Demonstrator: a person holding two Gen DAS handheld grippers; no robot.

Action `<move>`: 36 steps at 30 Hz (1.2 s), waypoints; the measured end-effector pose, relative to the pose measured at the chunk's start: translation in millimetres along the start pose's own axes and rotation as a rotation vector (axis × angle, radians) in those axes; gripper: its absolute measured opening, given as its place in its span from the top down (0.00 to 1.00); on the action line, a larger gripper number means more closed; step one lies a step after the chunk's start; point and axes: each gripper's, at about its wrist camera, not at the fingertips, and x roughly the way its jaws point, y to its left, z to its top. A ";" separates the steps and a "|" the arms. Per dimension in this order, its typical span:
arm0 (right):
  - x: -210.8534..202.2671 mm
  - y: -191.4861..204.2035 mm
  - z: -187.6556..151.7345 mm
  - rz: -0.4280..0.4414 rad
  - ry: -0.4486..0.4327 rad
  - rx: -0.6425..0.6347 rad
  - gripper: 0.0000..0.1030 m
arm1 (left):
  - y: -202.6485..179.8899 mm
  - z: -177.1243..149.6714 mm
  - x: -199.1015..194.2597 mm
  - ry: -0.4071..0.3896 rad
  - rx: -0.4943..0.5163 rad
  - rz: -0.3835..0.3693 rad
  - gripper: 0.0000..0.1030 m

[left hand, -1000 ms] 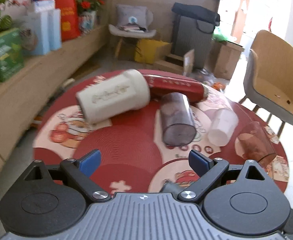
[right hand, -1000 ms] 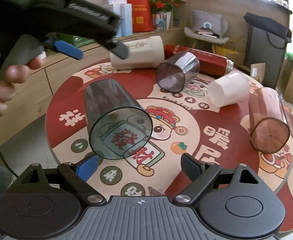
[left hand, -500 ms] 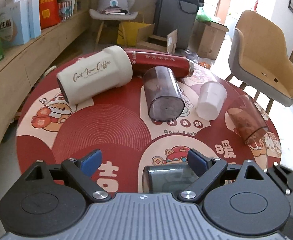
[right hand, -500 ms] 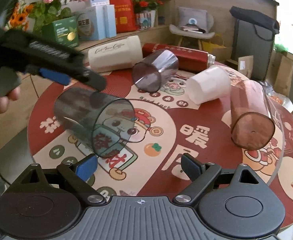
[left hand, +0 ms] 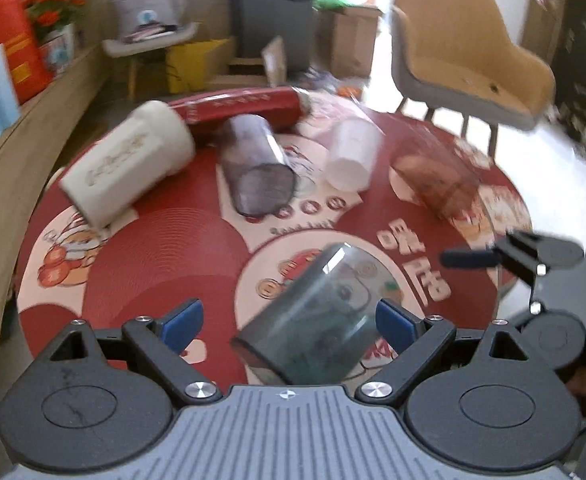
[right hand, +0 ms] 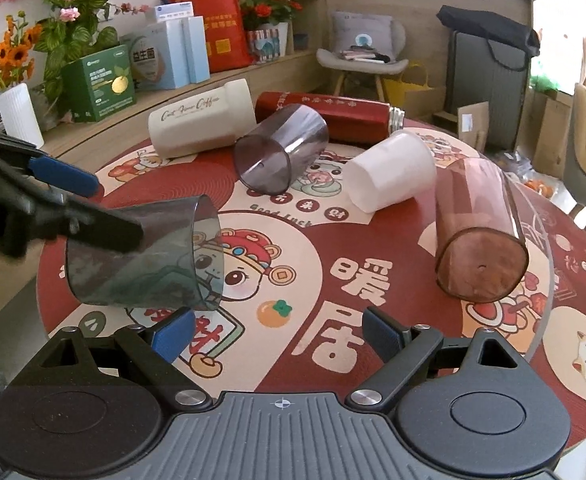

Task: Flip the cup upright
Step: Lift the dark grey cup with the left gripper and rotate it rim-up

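Note:
A clear grey-green cup [right hand: 145, 256] lies on its side at the near left of the round red table [right hand: 373, 248]. In the left wrist view the cup [left hand: 313, 320] lies between my open left gripper's [left hand: 289, 320] blue pads, close to the right one. In the right wrist view my left gripper [right hand: 73, 200] reaches over the cup from the left. My right gripper [right hand: 269, 332] is open and empty, just right of the cup.
Other vessels lie on their sides: a cream tumbler [right hand: 201, 120], a red flask [right hand: 325, 112], a dark clear cup [right hand: 281, 148], a white cup [right hand: 393, 172], a brown clear cup [right hand: 481, 236]. A wooden shelf [right hand: 105, 120] runs left; a chair [left hand: 465, 60] stands behind.
My left gripper has swung right and come down around the grey-green cup. The cup has turned, its mouth now facing right in the right wrist view. My right gripper has shifted right.

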 end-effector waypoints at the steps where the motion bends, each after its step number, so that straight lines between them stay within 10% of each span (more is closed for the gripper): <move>1: 0.7 -0.6 0.0 -0.002 0.001 0.001 0.14 | -3.8 1.1 3.3 0.013 0.024 0.012 0.08; 18: -7.7 -38.7 -12.9 -0.053 0.014 0.103 0.14 | -47.8 19.5 43.1 0.164 0.327 0.147 0.20; 36: -15.8 -30.0 -13.1 -0.033 0.002 0.087 0.14 | -6.5 -52.7 -7.0 -0.290 -0.403 0.147 0.27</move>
